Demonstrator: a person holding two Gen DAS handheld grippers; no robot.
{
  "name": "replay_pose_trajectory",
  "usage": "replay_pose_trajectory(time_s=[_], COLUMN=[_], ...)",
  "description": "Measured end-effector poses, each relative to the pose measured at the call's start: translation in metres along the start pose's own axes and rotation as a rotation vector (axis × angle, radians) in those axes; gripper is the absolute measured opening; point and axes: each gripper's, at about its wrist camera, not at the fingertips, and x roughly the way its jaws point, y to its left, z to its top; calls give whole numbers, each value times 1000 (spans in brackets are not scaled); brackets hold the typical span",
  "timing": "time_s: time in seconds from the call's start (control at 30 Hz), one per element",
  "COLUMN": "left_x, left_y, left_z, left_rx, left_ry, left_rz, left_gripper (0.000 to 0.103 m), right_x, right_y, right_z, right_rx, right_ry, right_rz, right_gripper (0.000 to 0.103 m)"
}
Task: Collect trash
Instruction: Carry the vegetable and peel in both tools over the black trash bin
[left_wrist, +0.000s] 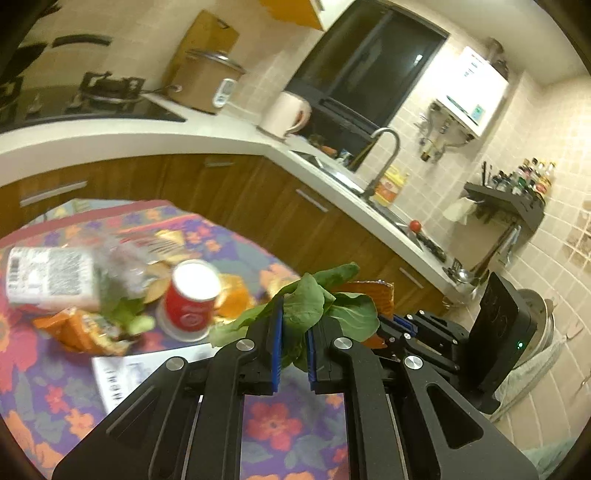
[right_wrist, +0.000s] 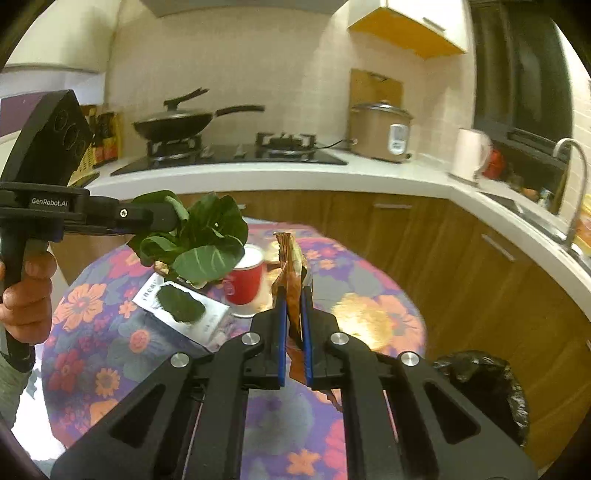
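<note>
My left gripper (left_wrist: 293, 341) pinches leafy greens (left_wrist: 314, 310); my right gripper (right_wrist: 294, 317) clamps a brown wrapper (right_wrist: 291, 266). I should carry both level to the bin (right_wrist: 484, 387) at four o'clock, releasing over its mouth.

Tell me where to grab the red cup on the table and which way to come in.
Grip the red cup across its side wall just below the rim, coming in from the side nearest the right claw. It stands upright and round, and that side looks open, while leaf scraps and a paper crowd its left.
</note>
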Motion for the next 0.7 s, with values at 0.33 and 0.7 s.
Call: replay_pose_trajectory(time_s=[0.33,0.7], left_x=[72,197], left_y=[-73,-150], left_z=[-7,-24], left_rx=[109,218], left_ry=[60,187], left_rz=[-70,-110], left_gripper=[8,8], right_x=[-39,-36], right_y=[-91,-184], right_z=[-33,-101], right_rx=[106,300], right_ry=[-13,81], right_rz=[-170,-342], right_gripper=[5,5])
